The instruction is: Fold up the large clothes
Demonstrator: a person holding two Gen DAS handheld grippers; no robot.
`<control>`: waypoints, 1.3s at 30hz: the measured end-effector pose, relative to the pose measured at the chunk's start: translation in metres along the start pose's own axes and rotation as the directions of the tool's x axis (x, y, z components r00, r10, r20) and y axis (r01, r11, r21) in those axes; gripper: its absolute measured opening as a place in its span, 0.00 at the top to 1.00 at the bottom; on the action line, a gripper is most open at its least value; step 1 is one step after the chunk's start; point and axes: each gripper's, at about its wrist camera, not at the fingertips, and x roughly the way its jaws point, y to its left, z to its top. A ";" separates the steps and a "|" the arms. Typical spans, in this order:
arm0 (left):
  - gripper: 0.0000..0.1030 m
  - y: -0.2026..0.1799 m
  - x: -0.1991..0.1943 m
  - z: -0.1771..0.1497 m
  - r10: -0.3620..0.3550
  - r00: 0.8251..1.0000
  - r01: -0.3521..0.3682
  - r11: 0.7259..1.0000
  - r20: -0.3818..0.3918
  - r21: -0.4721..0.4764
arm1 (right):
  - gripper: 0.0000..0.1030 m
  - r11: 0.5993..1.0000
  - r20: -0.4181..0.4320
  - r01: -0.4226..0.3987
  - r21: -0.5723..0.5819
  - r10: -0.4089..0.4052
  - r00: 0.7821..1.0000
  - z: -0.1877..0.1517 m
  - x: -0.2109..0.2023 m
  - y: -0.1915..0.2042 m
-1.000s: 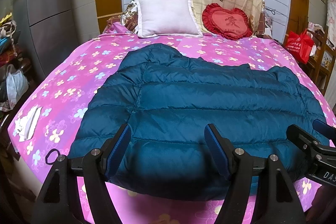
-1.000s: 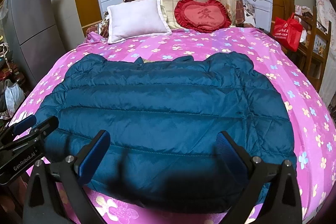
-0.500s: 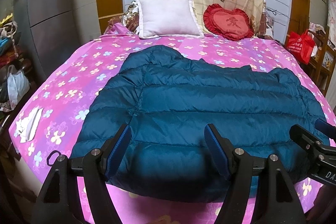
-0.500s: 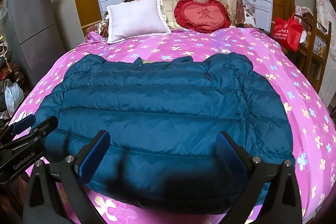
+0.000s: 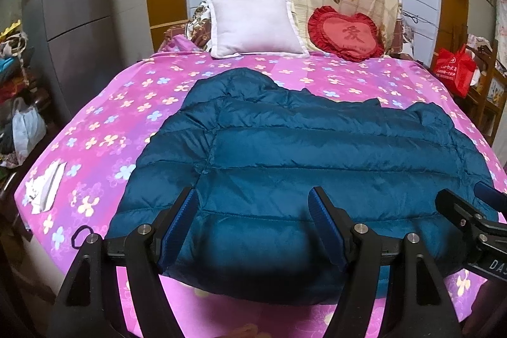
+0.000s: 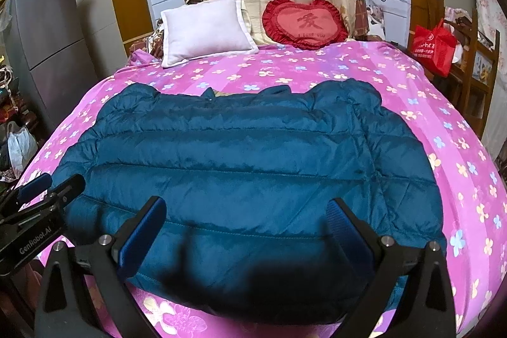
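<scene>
A teal quilted down jacket [image 5: 301, 160] [image 6: 240, 160] lies spread flat, back up, across the pink flowered bed [image 5: 104, 122] [image 6: 450, 122], its hem toward me and its collar toward the pillows. My left gripper [image 5: 253, 211] hovers open above the hem's left half, nothing between its blue pads. My right gripper [image 6: 247, 220] hovers open over the hem's middle, also empty. Each gripper shows at the edge of the other's view: the right gripper [image 5: 469, 211] and the left gripper [image 6: 47, 189].
A white pillow [image 5: 253, 24] and a red heart cushion [image 5: 348, 34] lean at the headboard. A grey fridge [image 5: 79, 21] stands left of the bed, a red bag [image 5: 453, 68] on shelves to the right. White paper [image 5: 44, 189] lies on the bed's left edge.
Both grippers have drawn back slightly from the jacket, so it sits a little farther off in each view. The jacket itself has not moved and both grippers stay open.
</scene>
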 end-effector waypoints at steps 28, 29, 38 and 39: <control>0.48 -0.007 0.002 -0.002 0.015 1.000 -0.015 0.999 -0.010 0.032 | 0.00 1.000 -0.009 -0.005 -0.007 0.005 1.000 0.002 0.005 0.003; 0.48 -0.007 0.002 -0.002 0.015 1.000 -0.015 0.999 -0.010 0.032 | 0.00 1.000 -0.008 -0.004 -0.008 0.004 1.000 0.002 0.006 0.003; 0.48 -0.008 0.004 -0.002 0.019 1.000 -0.018 0.999 -0.009 0.035 | 0.00 1.000 -0.010 -0.007 -0.007 0.007 1.000 0.002 0.008 0.004; 0.48 -0.008 0.004 -0.002 0.019 1.000 -0.018 0.999 -0.009 0.035 | 0.00 1.000 -0.011 -0.007 -0.008 0.006 1.000 0.002 0.008 0.005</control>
